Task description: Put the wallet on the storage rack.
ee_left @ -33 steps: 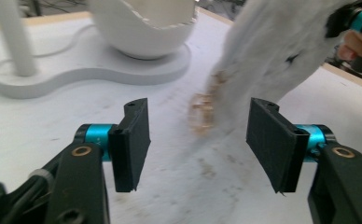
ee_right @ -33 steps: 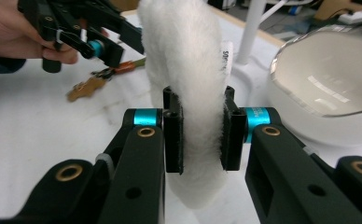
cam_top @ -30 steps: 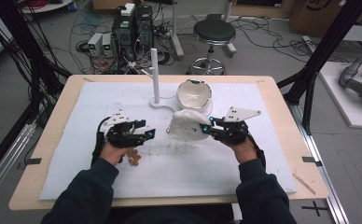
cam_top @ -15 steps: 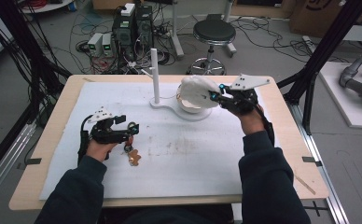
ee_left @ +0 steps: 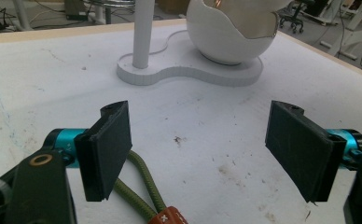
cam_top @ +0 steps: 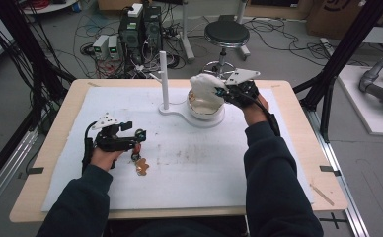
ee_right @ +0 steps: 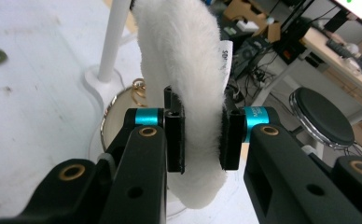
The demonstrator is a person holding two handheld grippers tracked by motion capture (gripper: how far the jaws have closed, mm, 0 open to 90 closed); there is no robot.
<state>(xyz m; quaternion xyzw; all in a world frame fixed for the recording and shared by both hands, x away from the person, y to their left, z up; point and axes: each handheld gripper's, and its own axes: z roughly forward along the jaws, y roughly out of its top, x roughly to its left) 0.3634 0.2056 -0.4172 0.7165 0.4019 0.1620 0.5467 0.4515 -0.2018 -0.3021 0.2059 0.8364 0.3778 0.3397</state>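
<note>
We see a wooden table covered by a white mat, with a white egg-shaped bowl with a jagged rim on a flat white base that also carries an upright white post. Our right gripper hangs just above that bowl, its jaws pressed tight on a fluffy white cloth pad that stands up between them and droops below them. Our left gripper sits low over the mat, well short of the base ahead of it, jaws spread wide with nothing between them. Just beneath its left jaw lies an olive-green cord loop with a small brown tag.
</note>
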